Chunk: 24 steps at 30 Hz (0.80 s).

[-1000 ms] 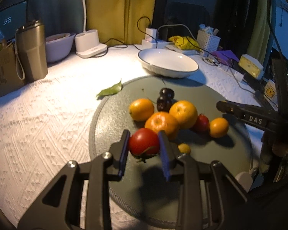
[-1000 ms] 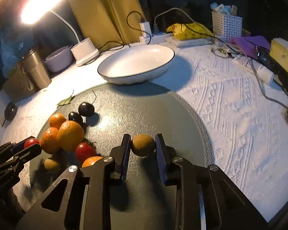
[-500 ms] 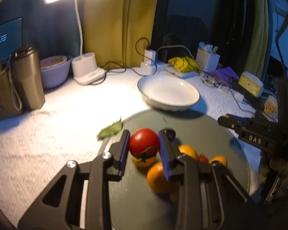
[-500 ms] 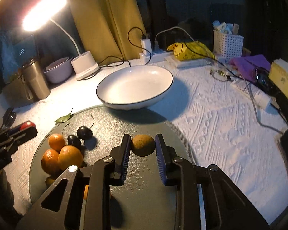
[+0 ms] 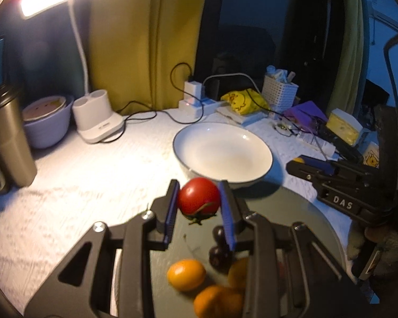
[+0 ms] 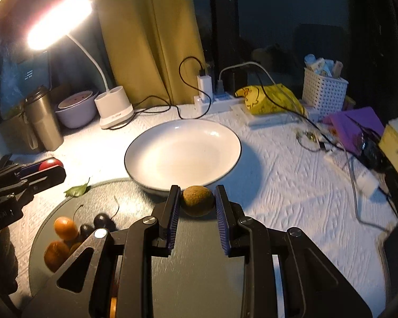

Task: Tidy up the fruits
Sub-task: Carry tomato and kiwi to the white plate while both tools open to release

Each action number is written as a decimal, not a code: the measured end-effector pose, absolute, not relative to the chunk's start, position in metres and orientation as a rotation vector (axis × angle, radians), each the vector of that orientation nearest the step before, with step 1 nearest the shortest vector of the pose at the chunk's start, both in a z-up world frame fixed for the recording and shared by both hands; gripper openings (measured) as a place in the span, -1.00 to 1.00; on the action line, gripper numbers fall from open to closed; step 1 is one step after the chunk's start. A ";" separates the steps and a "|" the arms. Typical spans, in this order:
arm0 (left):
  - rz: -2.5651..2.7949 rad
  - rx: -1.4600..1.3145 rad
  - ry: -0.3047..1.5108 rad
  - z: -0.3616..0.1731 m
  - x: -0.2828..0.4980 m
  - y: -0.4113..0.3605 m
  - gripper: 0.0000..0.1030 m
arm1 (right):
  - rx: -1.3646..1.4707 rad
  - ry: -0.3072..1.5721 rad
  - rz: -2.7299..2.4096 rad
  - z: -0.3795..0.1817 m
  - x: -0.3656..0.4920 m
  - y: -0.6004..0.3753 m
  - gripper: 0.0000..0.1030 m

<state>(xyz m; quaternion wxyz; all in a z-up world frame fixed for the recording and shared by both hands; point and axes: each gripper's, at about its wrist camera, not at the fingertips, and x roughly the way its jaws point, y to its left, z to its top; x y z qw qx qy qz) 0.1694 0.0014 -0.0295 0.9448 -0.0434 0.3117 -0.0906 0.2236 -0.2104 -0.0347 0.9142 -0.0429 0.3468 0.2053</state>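
my left gripper (image 5: 199, 204) is clenched on a round red tomato (image 5: 199, 199), held in the air just in front of the empty white ceramic bowl with a dark rim (image 5: 223, 152). my right gripper (image 6: 197, 206) grasps a brown, rough-skinned round fruit (image 6: 197, 200), held at the near edge of that same bowl. below both lies a round dark grey mat (image 6: 199, 278) on the white textured tablecloth (image 6: 291, 198), with small orange citrus fruits (image 5: 186, 274) and dark cherries (image 5: 220, 254) clustered together on it. a lit white desk lamp (image 6: 58, 18) stands behind.
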 end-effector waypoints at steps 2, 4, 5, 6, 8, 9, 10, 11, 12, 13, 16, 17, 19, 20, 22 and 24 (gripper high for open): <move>-0.196 -0.082 0.641 -0.031 0.180 -0.002 -0.40 | -0.091 0.709 0.424 -0.035 0.231 -0.208 -0.45; -0.209 -0.076 0.643 -0.031 0.189 -0.004 -0.40 | -0.094 0.701 0.426 -0.034 0.239 -0.206 -0.45; -0.213 -0.072 0.640 -0.030 0.193 -0.005 -0.40 | -0.097 0.694 0.428 -0.034 0.242 -0.204 -0.45; -0.217 -0.070 0.636 -0.030 0.197 -0.007 -0.40 | -0.099 0.690 0.427 -0.034 0.246 -0.204 -0.45; -0.223 -0.063 0.632 -0.029 0.206 -0.009 -0.40 | -0.097 0.685 0.425 -0.035 0.253 -0.203 -0.45; -0.223 -0.062 0.637 -0.029 0.211 -0.011 -0.40 | -0.095 0.685 0.425 -0.036 0.258 -0.202 -0.45; -0.222 -0.063 0.646 -0.030 0.217 -0.012 -0.40 | -0.093 0.684 0.425 -0.037 0.262 -0.202 -0.45; -0.221 -0.067 0.653 -0.031 0.221 -0.014 -0.40 | -0.092 0.684 0.427 -0.038 0.266 -0.201 -0.45; -0.224 -0.073 0.659 -0.032 0.226 -0.015 -0.40 | -0.091 0.685 0.430 -0.039 0.271 -0.200 -0.45; -0.227 -0.078 0.667 -0.033 0.232 -0.016 -0.40 | -0.091 0.686 0.433 -0.040 0.276 -0.198 -0.45; -0.228 -0.077 0.675 -0.034 0.244 -0.021 -0.40 | -0.081 0.698 0.446 -0.045 0.289 -0.193 -0.45; -0.228 -0.075 0.681 -0.036 0.248 -0.023 -0.40 | -0.077 0.705 0.450 -0.047 0.292 -0.192 -0.45; -0.230 -0.074 0.708 -0.041 0.257 -0.024 -0.40 | -0.076 0.722 0.460 -0.051 0.300 -0.188 -0.45; -0.235 -0.085 0.740 -0.045 0.263 -0.024 -0.40 | -0.074 0.729 0.462 -0.054 0.302 -0.186 -0.45; -0.247 -0.117 0.782 -0.050 0.271 -0.021 -0.40 | -0.070 0.747 0.470 -0.058 0.307 -0.183 -0.45; -0.240 -0.125 0.804 -0.053 0.275 -0.019 -0.39 | -0.066 0.760 0.474 -0.062 0.310 -0.180 -0.45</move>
